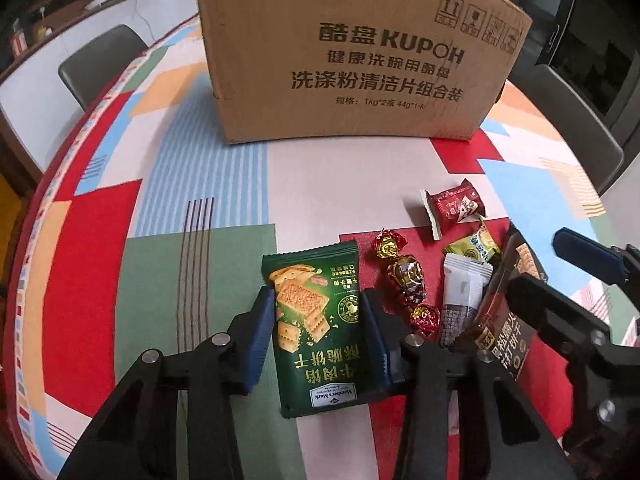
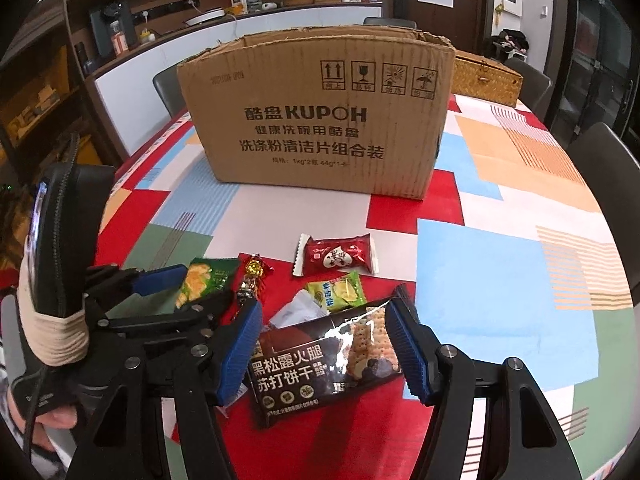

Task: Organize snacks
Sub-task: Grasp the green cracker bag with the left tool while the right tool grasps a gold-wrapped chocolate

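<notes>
Two grippers down over the snack pile, cardboard box (image 2: 320,120) behind it.

Left gripper (image 1: 318,312): blue pads touching both long edges of the green cracker packet (image 1: 316,332), pinching it flat on the tablecloth (image 1: 328,172), in front of the box. Right gripper (image 2: 326,350): jaws spread, straddling the dark cracker packet (image 2: 320,364), pads clear of its ends. Red packet (image 2: 338,256) lies between that packet and the box.
</notes>
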`<state>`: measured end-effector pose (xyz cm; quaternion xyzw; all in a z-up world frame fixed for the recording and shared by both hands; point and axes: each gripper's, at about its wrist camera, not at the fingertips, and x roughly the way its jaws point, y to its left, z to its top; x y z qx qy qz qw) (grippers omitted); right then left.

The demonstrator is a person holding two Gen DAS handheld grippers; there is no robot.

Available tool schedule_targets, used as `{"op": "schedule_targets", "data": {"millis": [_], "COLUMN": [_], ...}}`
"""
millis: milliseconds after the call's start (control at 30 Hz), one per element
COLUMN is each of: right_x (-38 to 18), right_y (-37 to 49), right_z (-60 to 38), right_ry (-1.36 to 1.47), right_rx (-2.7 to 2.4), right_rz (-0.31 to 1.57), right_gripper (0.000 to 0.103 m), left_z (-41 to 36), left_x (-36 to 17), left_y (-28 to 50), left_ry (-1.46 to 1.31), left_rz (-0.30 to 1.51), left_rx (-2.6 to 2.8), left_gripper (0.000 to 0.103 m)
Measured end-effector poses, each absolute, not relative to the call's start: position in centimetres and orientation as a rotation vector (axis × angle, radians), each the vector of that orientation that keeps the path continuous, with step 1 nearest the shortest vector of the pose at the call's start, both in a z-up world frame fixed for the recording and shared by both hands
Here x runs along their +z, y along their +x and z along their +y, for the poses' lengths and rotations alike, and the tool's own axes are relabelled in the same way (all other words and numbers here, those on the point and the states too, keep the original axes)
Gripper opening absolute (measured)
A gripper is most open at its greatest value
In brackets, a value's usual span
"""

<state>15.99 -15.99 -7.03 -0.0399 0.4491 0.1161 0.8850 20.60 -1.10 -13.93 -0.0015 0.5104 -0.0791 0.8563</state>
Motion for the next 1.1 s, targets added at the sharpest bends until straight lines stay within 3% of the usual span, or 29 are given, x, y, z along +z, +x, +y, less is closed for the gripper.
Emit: {"op": "schedule_targets", "data": {"millis": [500, 933, 1100], "right_x": [-8.7, -11.5, -11.9], "right_y": [17.6, 19.7, 19.9], "right_z": [-11.6, -9.2, -8.7], "right_ry": [-0.118, -0.171, -0.192], "right_rx": [0.374, 0.375, 0.372], "right_rz": [1.004, 1.077, 1.077], "right_gripper": [0.039, 0.030, 0.020], "left_z": [3.0, 3.6, 3.6], "left_x": [-11.9, -11.3, -10.9], "left_y": [19.2, 18.7, 18.5], "left_ry": [-0.074, -0.091, -0.086], "left_rz": [1.002, 0.976, 0.963], "left_rx": [-0.171, -0.187, -0.189], "left_gripper": [0.042, 0.042, 0.042]}}
